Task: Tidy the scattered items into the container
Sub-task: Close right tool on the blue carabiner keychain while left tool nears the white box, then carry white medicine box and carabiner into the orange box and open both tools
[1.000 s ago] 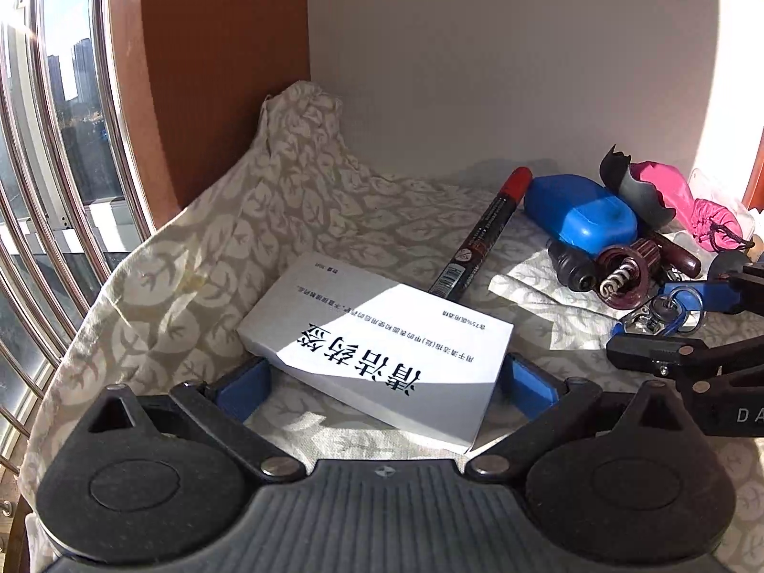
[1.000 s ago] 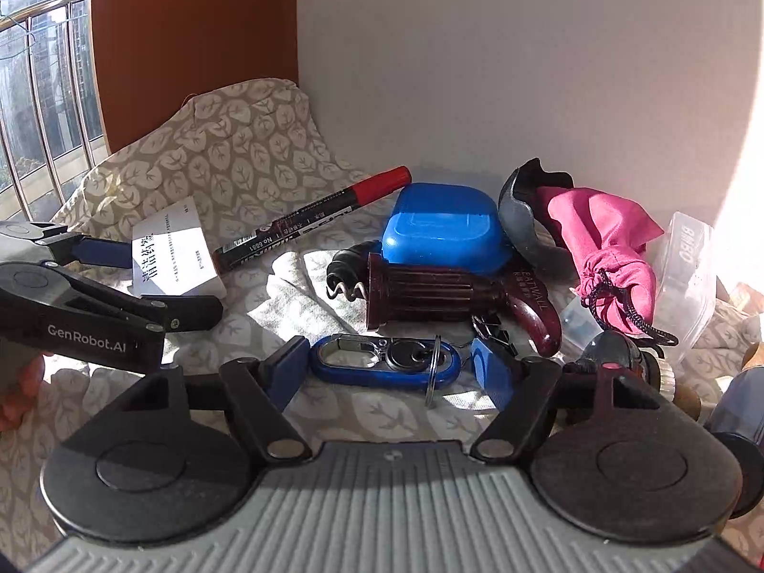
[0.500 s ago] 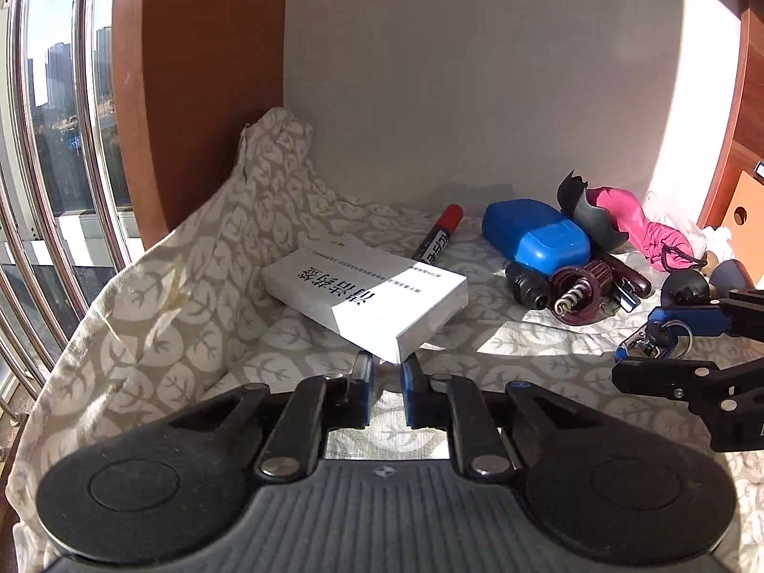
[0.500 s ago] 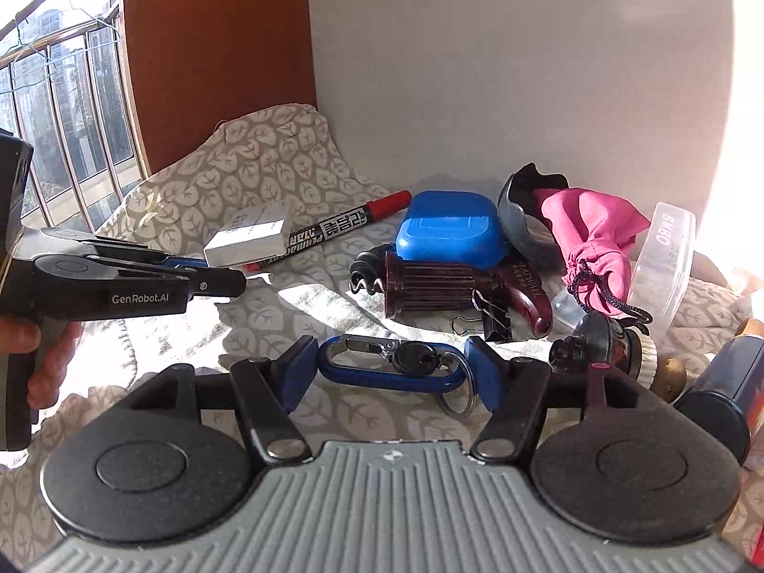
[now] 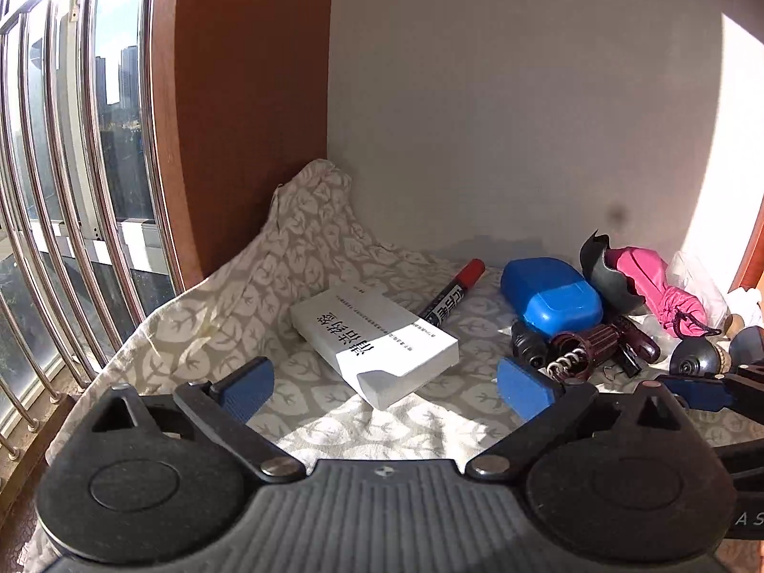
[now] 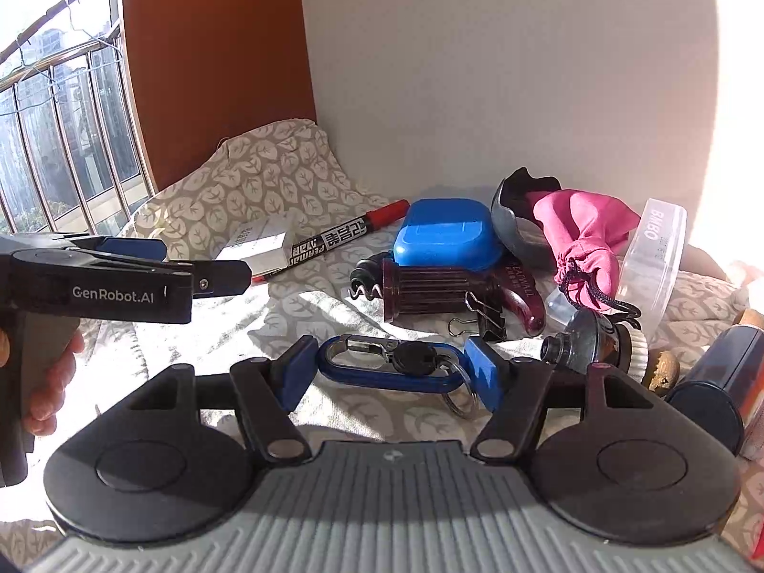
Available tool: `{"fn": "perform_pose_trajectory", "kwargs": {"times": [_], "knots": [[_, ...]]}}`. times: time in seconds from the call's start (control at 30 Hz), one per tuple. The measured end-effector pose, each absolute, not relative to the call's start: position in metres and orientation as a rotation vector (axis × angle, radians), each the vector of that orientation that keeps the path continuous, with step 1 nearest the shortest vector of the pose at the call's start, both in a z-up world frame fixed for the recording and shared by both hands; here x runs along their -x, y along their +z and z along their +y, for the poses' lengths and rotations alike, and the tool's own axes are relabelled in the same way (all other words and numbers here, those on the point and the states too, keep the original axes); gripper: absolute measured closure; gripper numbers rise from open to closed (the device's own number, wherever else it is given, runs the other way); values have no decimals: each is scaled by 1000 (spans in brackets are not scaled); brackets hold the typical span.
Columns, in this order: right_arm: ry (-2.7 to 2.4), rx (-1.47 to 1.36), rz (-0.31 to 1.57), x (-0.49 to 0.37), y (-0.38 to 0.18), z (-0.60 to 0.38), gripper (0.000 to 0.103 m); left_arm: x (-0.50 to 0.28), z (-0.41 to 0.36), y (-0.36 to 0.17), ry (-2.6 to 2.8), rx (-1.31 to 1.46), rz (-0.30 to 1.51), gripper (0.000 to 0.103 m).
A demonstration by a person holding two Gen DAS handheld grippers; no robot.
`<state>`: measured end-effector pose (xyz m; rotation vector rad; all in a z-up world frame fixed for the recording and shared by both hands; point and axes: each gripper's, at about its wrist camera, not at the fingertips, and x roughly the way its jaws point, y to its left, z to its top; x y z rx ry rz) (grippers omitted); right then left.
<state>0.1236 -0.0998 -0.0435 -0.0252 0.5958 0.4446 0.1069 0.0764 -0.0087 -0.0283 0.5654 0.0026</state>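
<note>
A white medicine box [image 5: 375, 346] lies on the leaf-print cloth [image 5: 305, 258]; it also shows in the right wrist view [image 6: 258, 244]. My left gripper [image 5: 384, 389] is open, its pads either side of the box's near corner, apart from it. My right gripper [image 6: 389, 375] stands around a blue carabiner with keys [image 6: 387, 365], a blue pad at each end of it. A red-capped marker [image 5: 449, 298], a blue case [image 5: 549, 303], a dark red corkscrew [image 6: 444, 293] and a pink pouch [image 6: 582, 241] lie behind.
A binder clip [image 6: 482, 320], a clear lidded tub [image 6: 654, 258], a small brush-like piece [image 6: 597, 341] and a dark cylinder [image 6: 721, 394] crowd the right. A white wall stands behind, a wooden panel [image 5: 238, 105] and window bars [image 5: 57, 200] at the left.
My left gripper shut and pulled back from the white box, then opened again near it. The box stays on the cloth. My right gripper keeps its pads at the carabiner.
</note>
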Motion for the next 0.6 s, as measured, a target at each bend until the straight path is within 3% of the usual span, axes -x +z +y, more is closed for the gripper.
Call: {"fn": "perform_pose_trajectory", "kwargs": {"times": [0.2,0.27,0.3,0.6], "knots": [[466,14,587,-122,-42,-101,36,-150,65,-21,105,51,647,4],[470,10,582,-121,-41,-101,36,-157,71,-29,99,86,695,31],[472,8,579,-121,-41,-102,36,-158,74,-32,92,107,715,36],[474,6,542,-113,-29,-106,36,-121,79,-8,-1,68,594,39]]}}
